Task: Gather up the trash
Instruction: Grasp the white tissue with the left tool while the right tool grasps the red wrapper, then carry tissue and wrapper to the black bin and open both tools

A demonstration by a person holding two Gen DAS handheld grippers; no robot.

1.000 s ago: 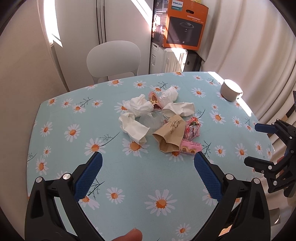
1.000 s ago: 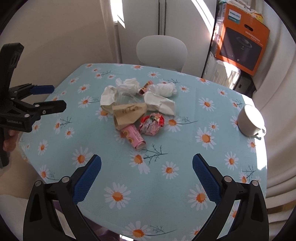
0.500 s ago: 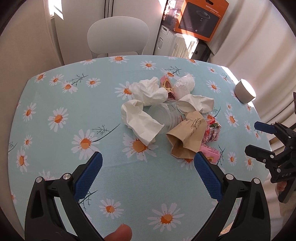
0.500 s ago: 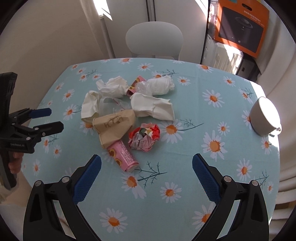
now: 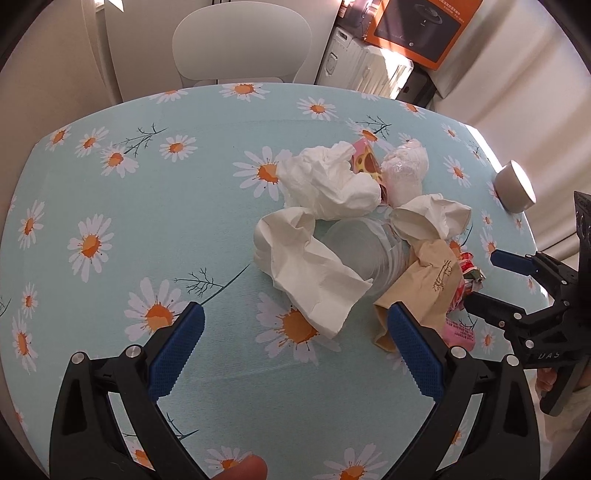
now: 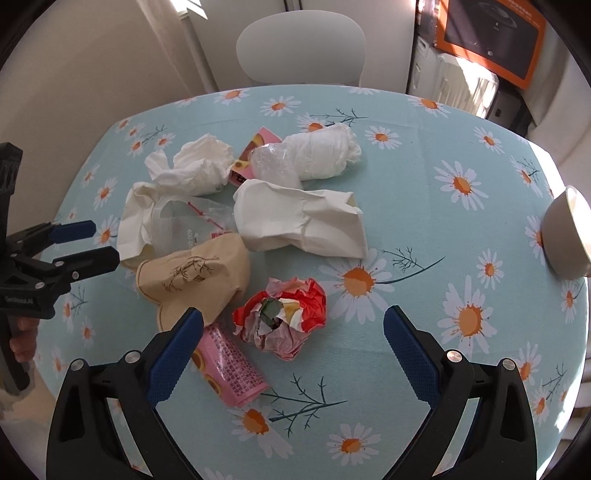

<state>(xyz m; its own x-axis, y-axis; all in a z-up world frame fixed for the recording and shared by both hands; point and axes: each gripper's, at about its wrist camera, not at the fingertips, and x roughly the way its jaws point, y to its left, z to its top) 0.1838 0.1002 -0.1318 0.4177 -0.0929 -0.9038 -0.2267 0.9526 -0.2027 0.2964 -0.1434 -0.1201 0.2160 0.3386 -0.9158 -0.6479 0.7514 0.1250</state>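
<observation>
1. Two claws hang over a table [image 5: 207, 206] covered in a pale blue cloth printed with daisies, both pointing steeply down at a heap of trash near its middle.
2. The left claw [image 5: 293, 345] stands wide apart with nothing between its blue pads; below it lies bare cloth, and just beyond it the near corner of a crumpled white paper napkin [image 5: 314, 280].
3. The right claw [image 6: 291, 343] is closing, its jaws wide apart with nothing pressed between them; a crumpled red and white wrapper [image 6: 282, 319] lies between its pads on the table, touching neither.
4. A pink snack packet [image 6: 232, 367] lies just beside the right claw's left pad, partly under a tan paper bag [image 6: 195, 277].
5. Behind the tan bag sit a clear plastic bag [image 6: 184, 225] with red print, a flattened white paper cup or sleeve [image 6: 295, 221], a second crumpled tissue [image 6: 195, 166], a rolled white bundle in plastic [image 6: 314, 151] and another pink wrapper [image 6: 251, 155] tucked between them.
6. A pale bowl [image 6: 565, 240] lies on its side near the table's right edge, well apart from the heap.
7. A white chair [image 6: 301, 48] stands at the far side, and an orange appliance box [image 5: 421, 26] sits beyond it to the right.
</observation>
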